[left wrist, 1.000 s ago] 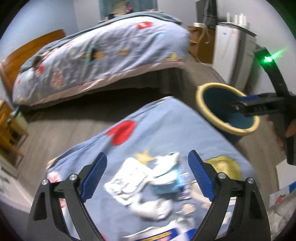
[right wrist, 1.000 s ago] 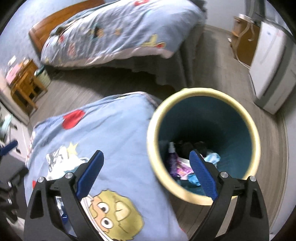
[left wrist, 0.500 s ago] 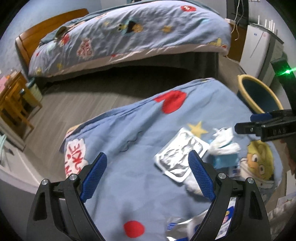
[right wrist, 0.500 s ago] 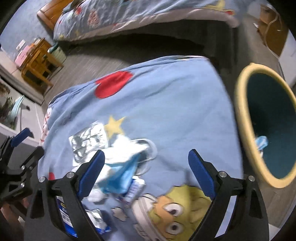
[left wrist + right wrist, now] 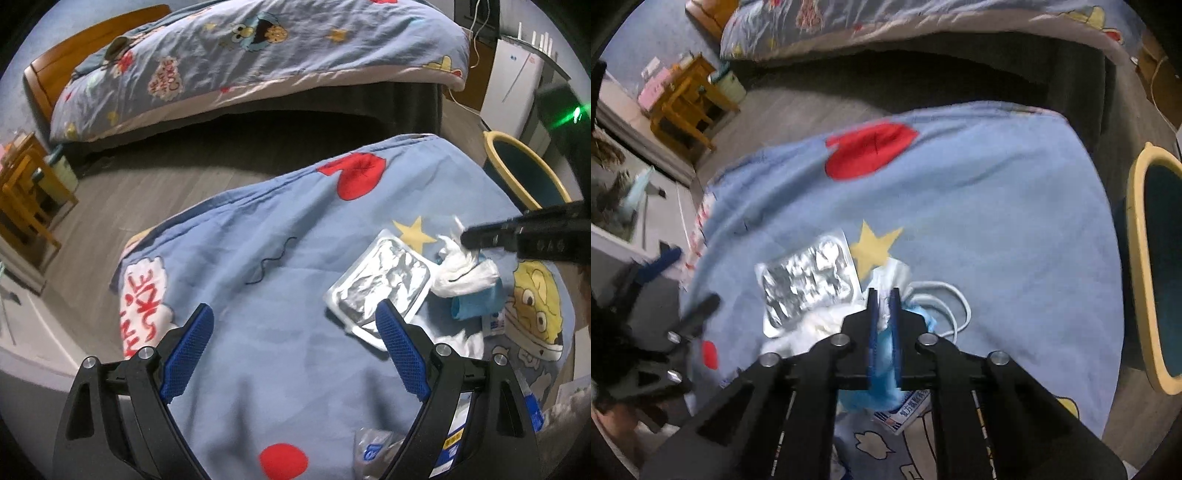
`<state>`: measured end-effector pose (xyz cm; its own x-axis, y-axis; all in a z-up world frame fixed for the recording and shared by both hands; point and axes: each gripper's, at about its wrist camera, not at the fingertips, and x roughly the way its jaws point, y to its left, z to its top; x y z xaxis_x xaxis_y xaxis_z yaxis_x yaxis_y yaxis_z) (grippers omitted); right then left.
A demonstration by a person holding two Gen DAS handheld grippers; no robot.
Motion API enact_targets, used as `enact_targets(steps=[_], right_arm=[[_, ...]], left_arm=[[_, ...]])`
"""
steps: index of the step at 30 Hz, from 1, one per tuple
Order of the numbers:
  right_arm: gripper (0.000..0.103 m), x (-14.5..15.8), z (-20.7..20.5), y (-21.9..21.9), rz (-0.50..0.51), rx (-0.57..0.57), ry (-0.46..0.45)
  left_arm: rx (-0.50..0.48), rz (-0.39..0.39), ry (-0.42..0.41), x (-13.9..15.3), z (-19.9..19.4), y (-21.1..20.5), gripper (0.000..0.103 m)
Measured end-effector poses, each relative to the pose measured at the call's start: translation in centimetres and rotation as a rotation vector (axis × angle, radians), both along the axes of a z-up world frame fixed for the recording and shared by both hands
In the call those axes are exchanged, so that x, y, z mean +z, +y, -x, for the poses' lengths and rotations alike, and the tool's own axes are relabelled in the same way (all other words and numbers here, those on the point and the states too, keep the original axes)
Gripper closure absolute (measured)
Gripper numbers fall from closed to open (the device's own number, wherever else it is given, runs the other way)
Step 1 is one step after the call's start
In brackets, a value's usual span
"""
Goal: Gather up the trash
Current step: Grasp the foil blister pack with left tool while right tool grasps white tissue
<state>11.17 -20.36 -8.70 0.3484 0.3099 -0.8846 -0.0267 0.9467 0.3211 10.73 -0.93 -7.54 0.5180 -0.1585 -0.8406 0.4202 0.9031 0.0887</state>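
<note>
Trash lies on a blue cartoon-print sheet [image 5: 288, 229]. A silver foil blister pack [image 5: 384, 284] lies flat, also in the right wrist view [image 5: 809, 280]. Beside it is a blue and white face mask [image 5: 465, 273] with white ear loops [image 5: 945, 299]. My right gripper [image 5: 884, 295] is shut on the face mask, right at the sheet. My left gripper [image 5: 291, 354] is open and empty above the sheet, its right finger over the blister pack's near edge. The yellow-rimmed teal bin [image 5: 1156, 266] stands at the right.
More wrappers and a blue-white packet [image 5: 458, 439] lie near the sheet's front right. A small printed sachet [image 5: 905, 413] lies under my right gripper. A bed [image 5: 258, 62] stands beyond a strip of floor. A wooden side table [image 5: 687, 99] is at the far left.
My right gripper came back from over the bin, dropped to the trash pile and shut on the face mask. My left gripper shifted left and stayed open.
</note>
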Motion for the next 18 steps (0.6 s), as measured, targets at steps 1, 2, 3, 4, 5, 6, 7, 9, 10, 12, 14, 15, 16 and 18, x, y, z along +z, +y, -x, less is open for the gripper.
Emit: enact_targets(steps=[1, 2, 3, 4, 5, 6, 7, 9, 10, 12, 14, 15, 16, 18], right_arm=[[0.098, 0.5, 0.0, -0.4, -0.014, -0.008, -0.015], [0.098, 0.8, 0.1, -0.6, -0.023, -0.014, -0.026], [0.098, 1.4, 0.1, -1.1, -0.036, -0.023, -0.044], [0.098, 1.6, 0.2, -1.3, -0.045, -0.027, -0.053], [0.098, 2.0, 0.3, -1.7, -0.055, -0.034, -0.063], [0.098, 2.3, 0.4, -2.1, -0.056, -0.042, -0.071], [0.098, 2.6, 0.5, -2.5, -0.052, -0.048, -0.079], [0.098, 3.1, 0.6, -3.2, -0.056, -0.061, -0.093], [0.098, 3.3, 0.5, -3.5, -0.064, -0.067, -0.097], [0.098, 3.6, 0.6, -4.2, -0.06, -0.071, -0.104], [0.098, 3.7, 0.6, -4.8, -0.064, -0.08, -0.109], [0.098, 3.9, 0.7, -5.3, -0.068, -0.084, -0.112], [0.098, 4.1, 0.7, -5.6, -0.071, -0.088, -0.116], [0.098, 4.2, 0.8, -6.4, -0.085, -0.098, -0.119]], left_arm=[[-0.005, 0.013, 0.006, -0.1, -0.2, -0.3, 0.014], [-0.01, 0.024, 0.01, -0.3, -0.3, -0.7, 0.014], [-0.017, 0.033, 0.016, -0.5, -0.4, -1.1, 0.014], [-0.024, 0.035, 0.02, -0.7, -0.4, -1.4, 0.014], [-0.033, 0.031, 0.024, -1.0, -0.5, -1.8, 0.014], [-0.051, 0.028, 0.031, -1.4, -0.6, -2.5, 0.014], [-0.075, 0.027, 0.04, -1.8, -0.6, -3.1, 0.014], [-0.117, 0.009, 0.047, -2.6, -0.6, -4.2, 0.014], [-0.147, 0.005, 0.056, -3.0, -0.5, -4.9, 0.014], [-0.193, -0.02, 0.058, -3.7, -0.5, -5.9, 0.014], [-0.229, -0.05, 0.064, -4.5, -0.5, -6.9, 0.014], [-0.236, -0.057, 0.069, -4.9, -0.6, -7.2, 0.014], [-0.24, -0.06, 0.075, -5.1, -0.7, -7.3, 0.014], [-0.248, -0.062, 0.092, -5.6, -1.1, -7.5, 0.014]])
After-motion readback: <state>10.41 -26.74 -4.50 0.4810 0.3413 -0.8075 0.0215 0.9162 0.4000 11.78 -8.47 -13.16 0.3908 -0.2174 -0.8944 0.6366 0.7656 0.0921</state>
